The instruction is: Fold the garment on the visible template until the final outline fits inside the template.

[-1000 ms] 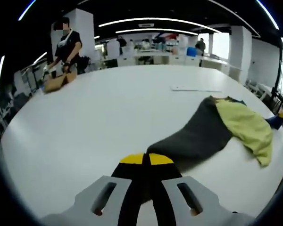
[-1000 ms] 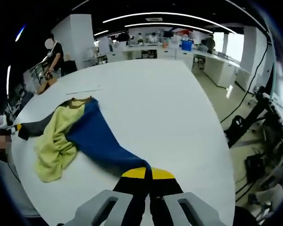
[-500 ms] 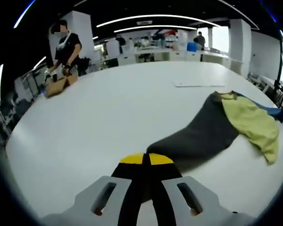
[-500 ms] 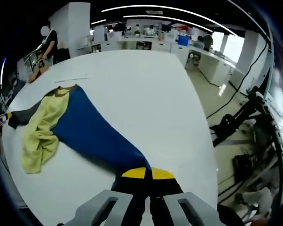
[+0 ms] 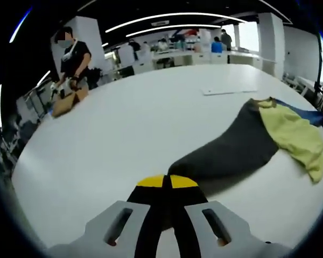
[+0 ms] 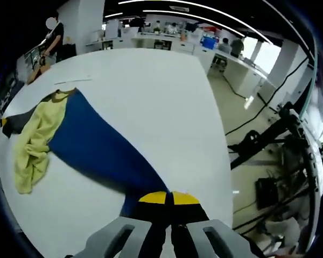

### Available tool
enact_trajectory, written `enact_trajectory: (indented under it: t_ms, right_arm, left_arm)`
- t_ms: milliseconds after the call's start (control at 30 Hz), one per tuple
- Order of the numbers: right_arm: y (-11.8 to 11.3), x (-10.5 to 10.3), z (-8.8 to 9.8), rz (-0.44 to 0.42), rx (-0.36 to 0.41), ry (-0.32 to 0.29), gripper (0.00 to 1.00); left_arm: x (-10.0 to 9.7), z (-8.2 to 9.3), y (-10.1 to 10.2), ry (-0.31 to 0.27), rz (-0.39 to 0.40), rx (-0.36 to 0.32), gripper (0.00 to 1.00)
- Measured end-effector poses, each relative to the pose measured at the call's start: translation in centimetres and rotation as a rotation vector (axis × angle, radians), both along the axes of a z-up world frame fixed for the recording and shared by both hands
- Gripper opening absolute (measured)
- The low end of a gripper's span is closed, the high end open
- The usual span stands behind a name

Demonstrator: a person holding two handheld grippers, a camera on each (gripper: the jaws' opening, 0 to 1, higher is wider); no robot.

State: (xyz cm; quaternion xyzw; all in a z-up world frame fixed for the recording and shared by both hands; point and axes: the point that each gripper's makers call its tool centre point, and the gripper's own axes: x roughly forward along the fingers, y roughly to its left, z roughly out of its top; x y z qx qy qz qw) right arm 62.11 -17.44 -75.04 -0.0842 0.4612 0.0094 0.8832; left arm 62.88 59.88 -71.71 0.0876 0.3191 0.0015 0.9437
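Spreading stage, by the look of it, not folding yet: left gripper [image 5: 167, 181] clenched on the tip of the grey sleeve [image 5: 231, 154], yellow pads pressed together over the cloth, and right gripper [image 6: 169, 198] likewise clamped on the end of the blue sleeve [image 6: 94, 148]. Garment [image 6: 33, 141] stretched between the two, lifted at each pinched end and sagging to the white table [image 5: 124, 123] ahead of the jaws; yellow body bunched and wrinkled at the far end of each sleeve, ahead and right of the left jaws, ahead and left of the right jaws. Thin pale sheet [image 5: 229, 91] flat on the table beyond the garment, far ahead and right of the left jaws, possibly the template, though too faint to be sure. Next move, as a judgement: draw the sleeves apart to flatten the yellow body, lower it over the template, then release and regrip for the first fold. Plenty of bare tabletop ahead and left of the left jaws. Table edge close to the right of the right jaws, with open floor, cables and a stand [image 6: 280, 145] beyond, so little room to pull further that way. Person [image 5: 72, 59] with a brown box [image 5: 64, 101] at the far rim, well apart.
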Motion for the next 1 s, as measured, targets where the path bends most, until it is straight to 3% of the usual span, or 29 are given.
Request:
enact_trajectory:
  t_ms: [67,267,333,467,667,867,1000]
  right_arm:
    - [-0.2,0.2,-0.1,-0.019,0.019,0.001,0.00]
    - [-0.2,0.4,0.3,-0.020,0.006,-0.022,0.02]
    - [0.0,0.3,0.8,-0.023,0.015,-0.036,0.12]
    - [2.1,0.2,1.8,0.023,0.057,-0.073,0.40]
    - [6.0,0.3,3.4,0.118,0.141,-0.141,0.66]
    - [10.4,-0.3,5.0,0.214,0.220,-0.173,0.81]
    - [13.4,-0.8,5.6,0.283,0.263,-0.173,0.85]
  left_arm:
    - [-0.1,-0.1,0.2,0.009,-0.009,0.025,0.00]
    - [-0.3,0.2,0.2,0.004,0.007,0.000,0.03]
    - [-0.3,0.6,0.0,-0.022,0.011,-0.034,0.12]
    - [-0.9,0.9,-1.0,-0.032,-0.012,-0.058,0.25]
    - [-1.8,1.6,-3.2,-0.077,-0.079,-0.114,0.44]
    - [-2.8,2.2,-5.1,-0.112,-0.142,-0.148,0.64]
    - [-3.6,2.4,-6.7,-0.127,-0.193,-0.163,0.75]
